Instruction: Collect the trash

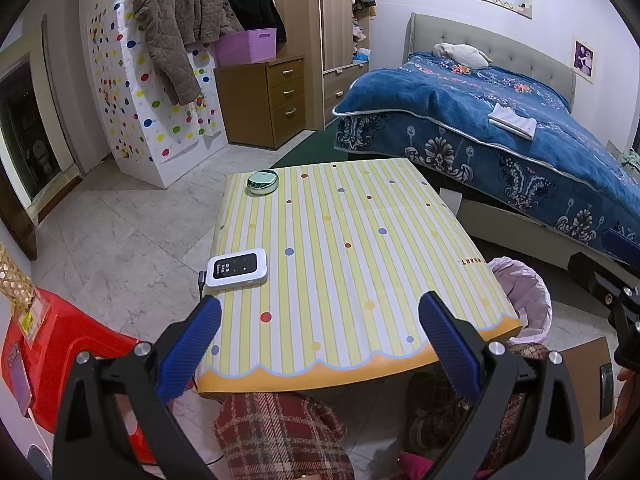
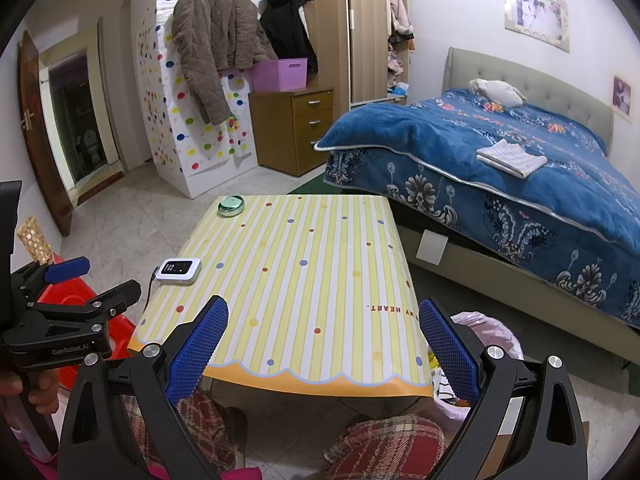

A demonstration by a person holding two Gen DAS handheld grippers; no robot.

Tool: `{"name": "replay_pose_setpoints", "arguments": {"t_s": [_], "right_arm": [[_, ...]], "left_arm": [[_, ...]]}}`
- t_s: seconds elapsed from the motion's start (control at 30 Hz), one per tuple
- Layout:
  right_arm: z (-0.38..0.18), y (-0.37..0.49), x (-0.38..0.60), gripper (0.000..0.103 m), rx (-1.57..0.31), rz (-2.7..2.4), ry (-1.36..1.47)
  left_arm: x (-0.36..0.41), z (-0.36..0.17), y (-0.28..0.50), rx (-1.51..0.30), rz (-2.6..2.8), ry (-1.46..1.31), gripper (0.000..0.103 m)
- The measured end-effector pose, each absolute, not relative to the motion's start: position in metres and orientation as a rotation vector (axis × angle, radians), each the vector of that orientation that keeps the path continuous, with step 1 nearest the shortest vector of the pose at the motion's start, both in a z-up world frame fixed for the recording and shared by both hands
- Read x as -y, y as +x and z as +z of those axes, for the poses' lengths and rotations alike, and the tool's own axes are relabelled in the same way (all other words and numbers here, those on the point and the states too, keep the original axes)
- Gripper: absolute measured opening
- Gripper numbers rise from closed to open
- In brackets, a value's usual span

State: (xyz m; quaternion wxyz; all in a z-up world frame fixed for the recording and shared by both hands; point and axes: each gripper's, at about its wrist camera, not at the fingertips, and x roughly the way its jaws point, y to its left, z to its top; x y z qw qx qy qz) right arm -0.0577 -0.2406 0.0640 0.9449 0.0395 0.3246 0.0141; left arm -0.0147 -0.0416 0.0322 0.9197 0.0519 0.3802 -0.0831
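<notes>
A bin lined with a pink bag (image 1: pixel 524 300) (image 2: pixel 492 332) stands on the floor at the table's near right corner. The low table wears a yellow striped cloth (image 1: pixel 352 264) (image 2: pixel 304 300). On it lie a white pocket router with a cable (image 1: pixel 237 268) (image 2: pixel 179 270) and a round green tin (image 1: pixel 262 182) (image 2: pixel 231 205). My left gripper (image 1: pixel 320 312) (image 2: pixel 112 276) hovers open over the near left edge, holding nothing. My right gripper (image 2: pixel 324 314) (image 1: pixel 600 252) is open over the near right edge, also holding nothing. I see no loose scraps on the cloth.
A red plastic stool (image 1: pixel 68 344) sits left of the table, and a cardboard box (image 1: pixel 580 360) stands by the bin. A person's knees in plaid trousers (image 1: pixel 280 432) are under the near edge. A bed with a blue blanket (image 2: pixel 500 152) fills the right side.
</notes>
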Motion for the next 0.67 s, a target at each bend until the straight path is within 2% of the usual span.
{"name": "replay_pose_setpoints", "arguments": {"t_s": [0.43, 0.67], "right_arm": [[0.058, -0.062, 0.25, 0.095, -0.64, 0.037, 0.105], [0.032, -0.062, 0.3, 0.096, -0.642, -0.046, 0.151]], "left_arm": [[0.045, 0.03, -0.016, -0.758, -0.206, 0.128, 0.096], [0.049, 0.009, -0.004, -0.828, -0.221, 0.129, 0.096]]}}
